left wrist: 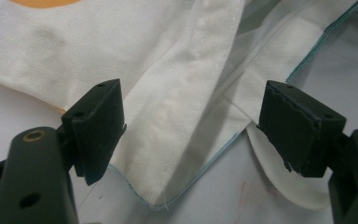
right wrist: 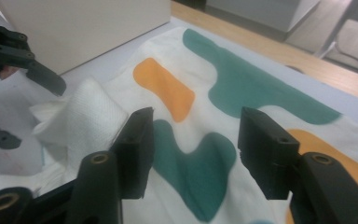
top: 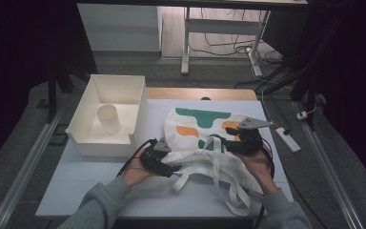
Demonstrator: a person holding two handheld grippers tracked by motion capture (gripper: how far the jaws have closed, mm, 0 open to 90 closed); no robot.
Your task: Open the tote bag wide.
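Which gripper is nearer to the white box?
Left. The left gripper sits just below the white box; the right gripper is farther right, over the tote bag.

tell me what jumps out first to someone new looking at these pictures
A white cloth tote bag with teal and orange blotches lies crumpled mid-table, its long straps trailing toward the person. Two black handheld grippers, the left gripper and the right gripper, sit over it, both with open jaws. To the left stands a cream open-topped plastic bin holding a pale cup.

High view overlooks table; gripper views close on the bag (top: 205,138).
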